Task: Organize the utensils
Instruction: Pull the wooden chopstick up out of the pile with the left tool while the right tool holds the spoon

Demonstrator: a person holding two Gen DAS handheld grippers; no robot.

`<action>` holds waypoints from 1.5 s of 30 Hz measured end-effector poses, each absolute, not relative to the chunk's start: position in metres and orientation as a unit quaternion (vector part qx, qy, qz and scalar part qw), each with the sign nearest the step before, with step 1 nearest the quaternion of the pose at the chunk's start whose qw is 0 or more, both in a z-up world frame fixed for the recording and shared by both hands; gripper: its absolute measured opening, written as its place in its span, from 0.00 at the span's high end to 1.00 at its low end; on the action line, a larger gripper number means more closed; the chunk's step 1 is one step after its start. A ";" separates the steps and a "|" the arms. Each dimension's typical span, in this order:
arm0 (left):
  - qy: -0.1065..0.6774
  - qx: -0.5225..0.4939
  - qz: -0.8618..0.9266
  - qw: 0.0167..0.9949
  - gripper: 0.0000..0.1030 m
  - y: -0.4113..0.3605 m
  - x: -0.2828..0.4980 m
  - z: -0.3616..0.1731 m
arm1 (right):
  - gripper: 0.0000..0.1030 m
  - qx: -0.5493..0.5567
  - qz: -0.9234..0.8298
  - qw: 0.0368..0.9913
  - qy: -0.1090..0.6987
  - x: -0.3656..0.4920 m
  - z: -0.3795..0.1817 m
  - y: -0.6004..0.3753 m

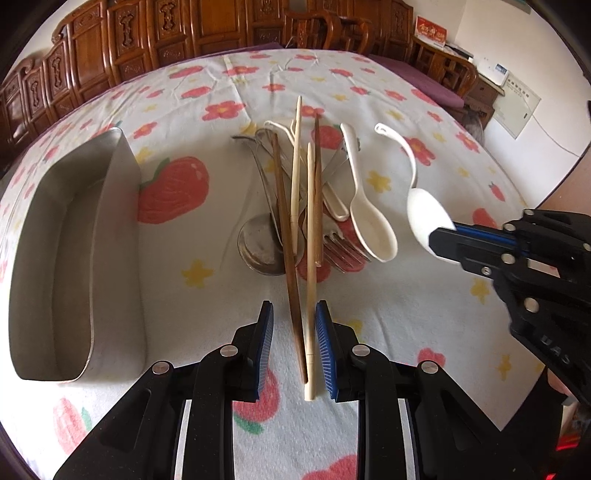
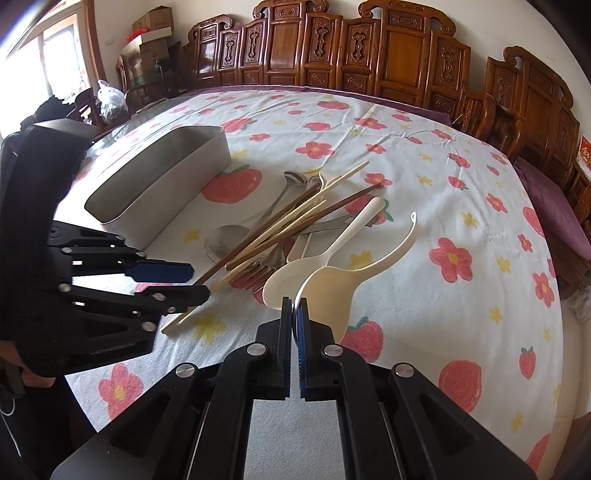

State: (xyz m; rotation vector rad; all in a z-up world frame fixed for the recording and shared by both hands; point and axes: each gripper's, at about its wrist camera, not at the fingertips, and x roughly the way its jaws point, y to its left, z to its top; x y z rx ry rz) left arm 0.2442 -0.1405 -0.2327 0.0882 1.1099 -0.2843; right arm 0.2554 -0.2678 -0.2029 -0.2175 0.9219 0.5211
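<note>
Steel tray [image 1: 110, 206] left, left gripper [image 1: 294, 347] fingers spread astride chopsticks [image 1: 301, 295], right gripper [image 2: 293, 321] pinching white spoon [image 2: 340, 284].

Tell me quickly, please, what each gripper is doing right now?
Left gripper: jaws open around two chopsticks, not clamped.
Right gripper: shut on a white spoon, lifted off the table.

A row of carved wooden chairs [image 2: 388, 48] stands along the far edge of the worktop [image 2: 480, 229], which wears a white cloth printed with red flowers and strawberries. Behind them the wall [image 1: 517, 33] is plain white. A window [image 2: 55, 48] at the left lets in bright daylight. Cardboard boxes [image 2: 151, 29] are stacked in the corner beside it, and a purple cushion [image 2: 554, 206] lies on one seat.
</note>
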 end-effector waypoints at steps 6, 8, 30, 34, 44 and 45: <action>0.519 0.031 -0.133 0.844 0.95 -0.135 0.241 -0.225 | 0.97 -0.105 0.255 0.858 0.433 0.253 -0.200 -0.267; 0.512 0.030 -0.133 0.848 0.95 -0.133 0.239 -0.220 | 0.97 -0.106 0.259 0.858 0.431 0.252 -0.198 -0.266; 0.522 0.060 -0.113 0.843 0.83 -0.122 0.241 -0.223 | 0.97 -0.123 0.266 0.855 0.427 0.245 -0.198 -0.256; 0.516 0.053 -0.115 0.847 0.79 -0.117 0.245 -0.220 | 0.97 -0.124 0.267 0.854 0.428 0.246 -0.198 -0.255; 0.520 0.069 -0.124 0.842 0.86 -0.126 0.252 -0.230 | 0.97 -0.123 0.267 0.855 0.428 0.247 -0.199 -0.255; 0.521 0.066 -0.130 0.841 0.95 -0.127 0.252 -0.230 | 0.97 -0.123 0.267 0.855 0.428 0.247 -0.199 -0.255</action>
